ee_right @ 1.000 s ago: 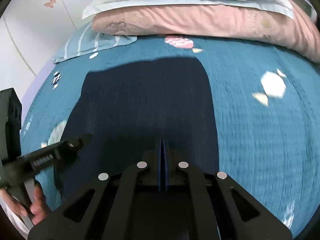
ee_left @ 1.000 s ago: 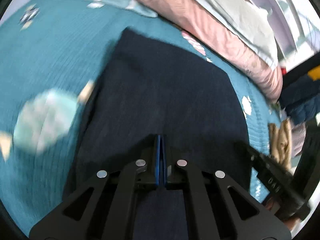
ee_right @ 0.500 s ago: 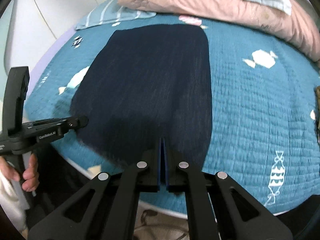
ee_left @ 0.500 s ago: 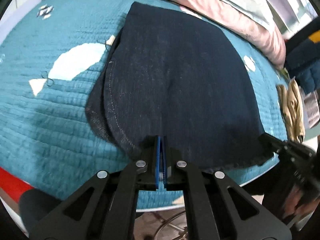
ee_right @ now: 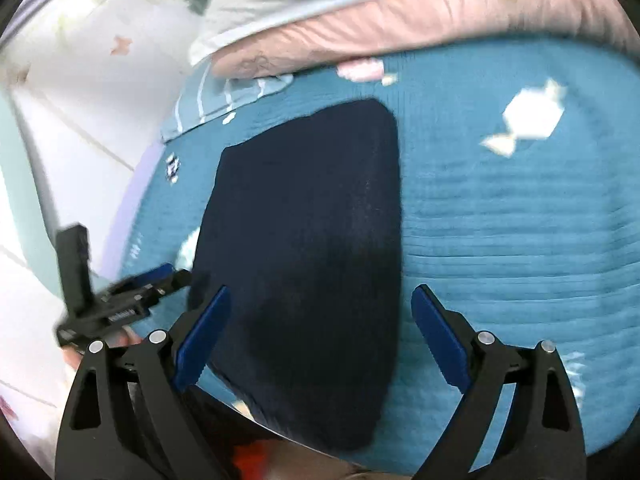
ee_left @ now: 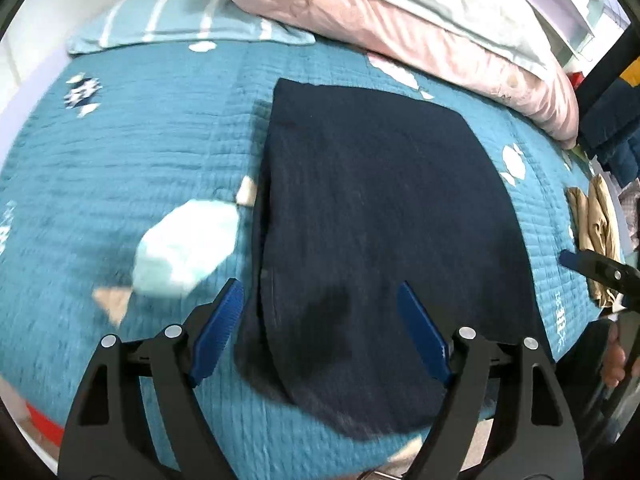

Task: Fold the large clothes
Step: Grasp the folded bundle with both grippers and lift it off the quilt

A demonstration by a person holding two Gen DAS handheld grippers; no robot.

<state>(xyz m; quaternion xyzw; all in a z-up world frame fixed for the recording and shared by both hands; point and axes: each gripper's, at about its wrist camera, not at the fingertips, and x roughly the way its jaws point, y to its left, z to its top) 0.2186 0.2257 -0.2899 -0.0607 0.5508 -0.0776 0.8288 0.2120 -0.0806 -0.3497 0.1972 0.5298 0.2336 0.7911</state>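
Note:
A dark navy garment (ee_left: 372, 216) lies folded flat on the teal quilted bedspread (ee_left: 132, 152), its near end reaching the bed's front edge. My left gripper (ee_left: 322, 300) hovers above that near end; its jaws are opening wide and the blue pads (ee_left: 218, 330) touch nothing. In the right wrist view the same garment (ee_right: 304, 240) fills the middle. My right gripper (ee_right: 320, 300) hangs over its near right part, jaws opening too, nothing pressed between them. The left gripper (ee_right: 136, 292) shows at that view's left edge, held by a hand.
Pink and pale green pillows (ee_left: 400, 20) are stacked along the far side of the bed, with a striped blue pillow (ee_left: 176, 24) beside them. Folded tan clothes (ee_left: 596, 232) lie at the bed's right edge. A white wall (ee_right: 72, 100) borders the left side.
Both grippers were shut at the garment's near edge and now stand wide open, having let the cloth go. Both have lifted a little, and the garment lies flat on the bed.

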